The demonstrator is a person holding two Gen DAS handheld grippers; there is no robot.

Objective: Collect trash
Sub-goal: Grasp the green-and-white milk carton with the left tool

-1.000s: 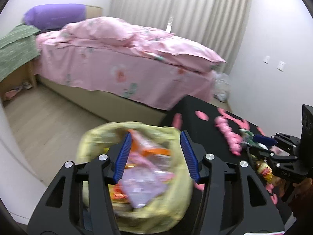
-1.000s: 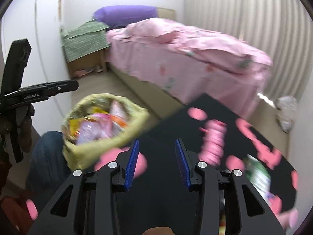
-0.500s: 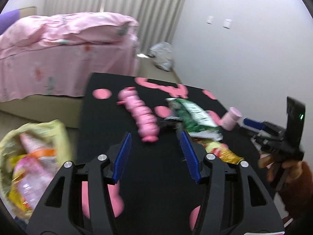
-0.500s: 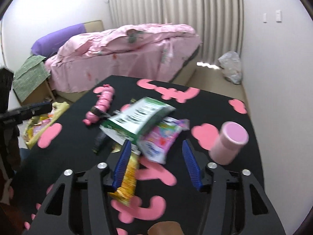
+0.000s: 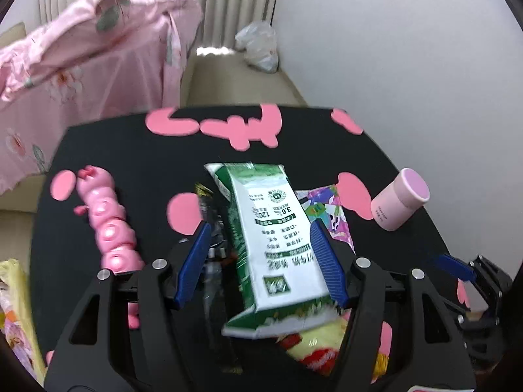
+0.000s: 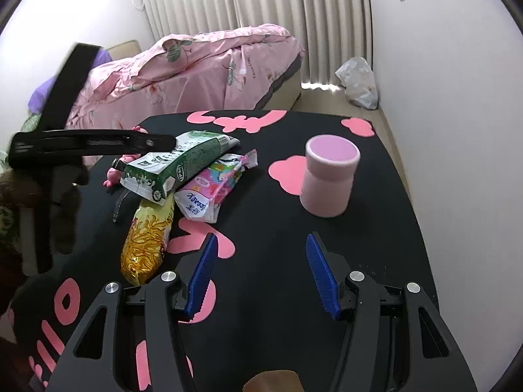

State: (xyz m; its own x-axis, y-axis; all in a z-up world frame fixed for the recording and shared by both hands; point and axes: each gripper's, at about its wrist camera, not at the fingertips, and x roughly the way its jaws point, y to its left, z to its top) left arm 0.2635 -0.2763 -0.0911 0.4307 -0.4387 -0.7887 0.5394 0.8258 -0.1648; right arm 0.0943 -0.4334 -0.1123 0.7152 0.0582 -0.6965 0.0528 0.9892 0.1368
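While the left tongs point(image 5: 258, 261) hang over the heap of trash on the black table point(image 6: 376, 245) with pink patterns, their blue pads are spread wide to either side of the green-and-white carton point(image 5: 271, 245), and neither pad can be seen pressing on it, so they have hold of nothing. That carton lies on top of the heap, tilted, with a colourful pink wrapper point(image 6: 212, 192) under its far side and a yellow snack packet point(image 6: 148, 238) under its near end; a dark wrapper point(image 5: 210, 225) lies just beside it on the left. A pink toy of joined round segments point(image 5: 111, 225) lies on the table left of the heap, apart from it. To the right, well apart from the trash, a pink cylindrical container point(image 6: 328, 179) stands upright with its lid on. The right tongs point(image 6: 261, 274) are wide open too and grip nothing, hovering over a bare stretch of table near the container. At the left edge of the left wrist view a yellow bag point(image 5: 16, 310) holding wrappers shows beside the table. Beyond the table stands a bed with a pink floral quilt point(image 6: 202, 62), and a crumpled white plastic bag point(image 6: 358, 81) lies on the floor by the curtain point(image 6: 261, 0).
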